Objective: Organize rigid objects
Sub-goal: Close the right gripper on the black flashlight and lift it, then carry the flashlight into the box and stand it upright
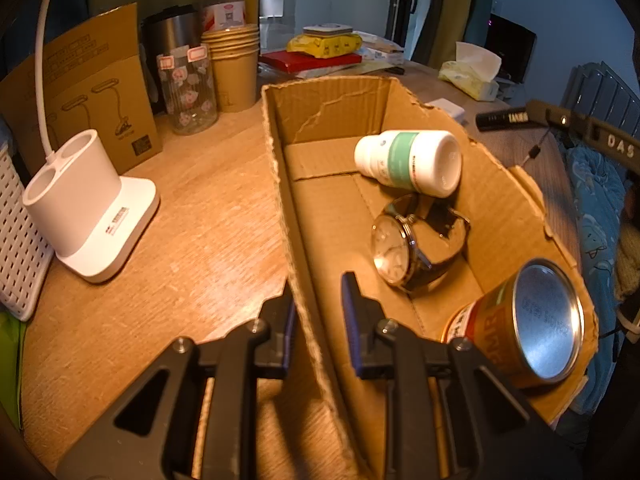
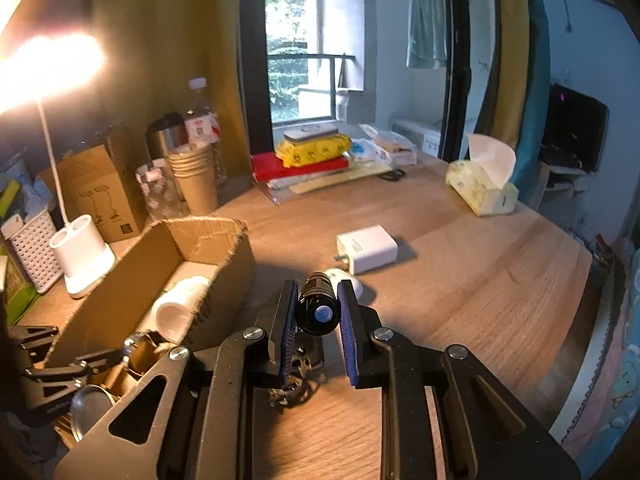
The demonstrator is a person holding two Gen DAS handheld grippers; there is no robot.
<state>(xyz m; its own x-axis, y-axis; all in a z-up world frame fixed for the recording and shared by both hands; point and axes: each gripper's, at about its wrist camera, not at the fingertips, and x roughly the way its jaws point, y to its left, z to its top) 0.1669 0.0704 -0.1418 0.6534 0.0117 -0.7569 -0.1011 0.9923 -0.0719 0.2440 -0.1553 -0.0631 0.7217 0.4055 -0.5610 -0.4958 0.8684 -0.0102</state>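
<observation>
Cardboard box: 1 pill bottle, 1 watch, 1 tin | left tongs open, straddling box wall | right tongs gripping 1 flashlight

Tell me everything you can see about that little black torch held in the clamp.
The flashlight is a short black cylinder, metal by its look, with ribbed knurling and a blue button on its near end. It lies level, lifted off the wooden table, pinched between the blue-padded fingers of the right gripper, beside the cardboard box.

Black flashlight, blue button; white bottle, seemingly green-banded.
</observation>
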